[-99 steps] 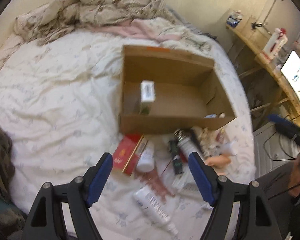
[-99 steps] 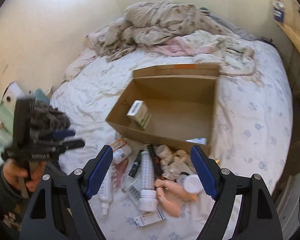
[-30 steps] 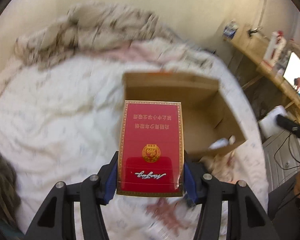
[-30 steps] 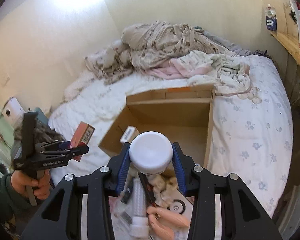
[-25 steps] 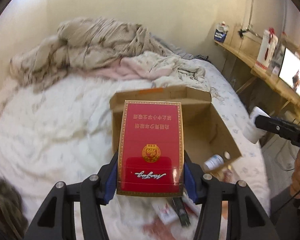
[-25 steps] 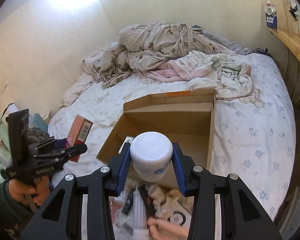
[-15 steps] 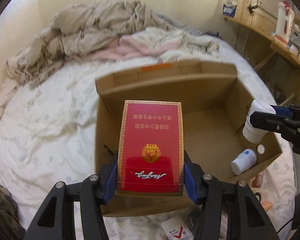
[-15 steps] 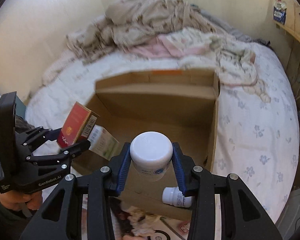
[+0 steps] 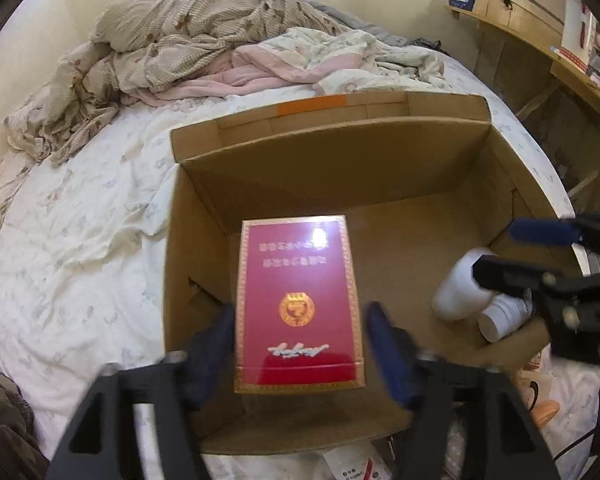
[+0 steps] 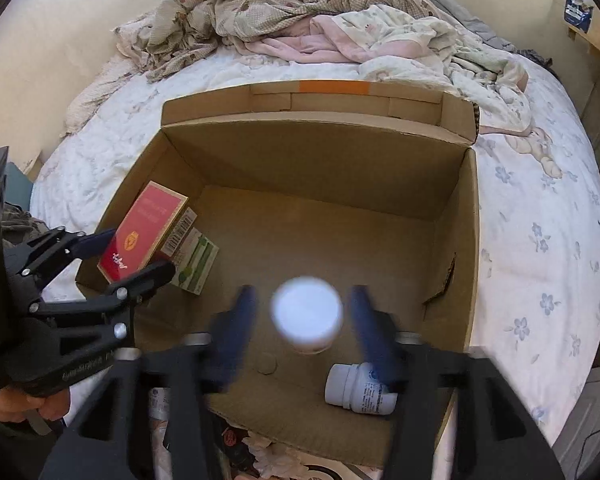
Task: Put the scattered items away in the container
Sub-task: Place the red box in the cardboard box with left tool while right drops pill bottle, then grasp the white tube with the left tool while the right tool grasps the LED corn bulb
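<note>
bed (image 9: 80,240) with a white flowered sheet fills both views, rumpled bedding (image 10: 300,12) heaped at its far end and a wooden shelf (image 9: 540,40) along the wall to the right. cardboard box (image 10: 312,148) sits open on the sheet, orange tape on its far flap. left gripper (image 9: 300,336) hangs over the box's near left corner, its blue fingers blurred and spread a little wider than the red box (image 9: 298,304), which floats between them with narrow gaps either side, long axis running away from the camera, printed face up, script end nearest. under it lies a green and white carton (image 10: 194,258) on the box floor. right gripper (image 10: 306,320) is over the near right part, fingers parted and clear of the white jar (image 10: 307,314), whose round lid faces the camera. a white bottle (image 10: 358,388) lies on its side on the floor just beside. loose items (image 9: 356,460) remain on the sheet before the box's near wall.
</note>
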The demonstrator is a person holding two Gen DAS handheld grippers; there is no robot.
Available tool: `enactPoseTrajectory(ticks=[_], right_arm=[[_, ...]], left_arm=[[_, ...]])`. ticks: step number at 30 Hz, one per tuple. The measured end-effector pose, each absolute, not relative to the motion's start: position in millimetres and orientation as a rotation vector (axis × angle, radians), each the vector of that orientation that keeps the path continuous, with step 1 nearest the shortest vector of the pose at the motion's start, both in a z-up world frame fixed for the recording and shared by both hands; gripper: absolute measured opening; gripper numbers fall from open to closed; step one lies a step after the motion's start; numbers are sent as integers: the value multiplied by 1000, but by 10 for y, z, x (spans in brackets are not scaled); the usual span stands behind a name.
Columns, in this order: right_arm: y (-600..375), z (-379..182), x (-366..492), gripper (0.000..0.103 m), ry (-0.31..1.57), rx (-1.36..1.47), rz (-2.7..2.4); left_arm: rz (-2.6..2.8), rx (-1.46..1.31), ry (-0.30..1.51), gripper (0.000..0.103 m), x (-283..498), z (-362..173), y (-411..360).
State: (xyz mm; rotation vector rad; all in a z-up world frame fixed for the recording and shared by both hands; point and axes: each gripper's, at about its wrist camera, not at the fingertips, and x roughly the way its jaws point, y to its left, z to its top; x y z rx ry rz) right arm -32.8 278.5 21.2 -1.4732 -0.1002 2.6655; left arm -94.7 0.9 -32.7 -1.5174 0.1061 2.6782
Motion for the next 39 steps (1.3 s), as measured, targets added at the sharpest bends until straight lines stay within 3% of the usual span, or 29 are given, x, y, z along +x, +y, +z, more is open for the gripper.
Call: enactPoseTrajectory(ticks=[1, 13, 25, 30, 39], right_arm=[[2767, 242, -318, 91, -103, -1447, 2678], [2698, 434, -187, 91, -154, -1310, 2744], [2774, 866, 167, 91, -66, -1084, 2791], [2734, 990, 497, 91, -136, -1059, 2772], [2807, 895, 988, 91, -27, -1126, 2759]], left_arm=[[2671, -1517, 100, 82, -937, -333, 15], [2689, -1452, 130, 82, -807, -233, 92], [2711, -1446, -84, 82, -600, 158, -23], [2669, -1529, -226, 82, -265, 273, -217], [2532, -1749, -327, 82, 298, -89, -460]])
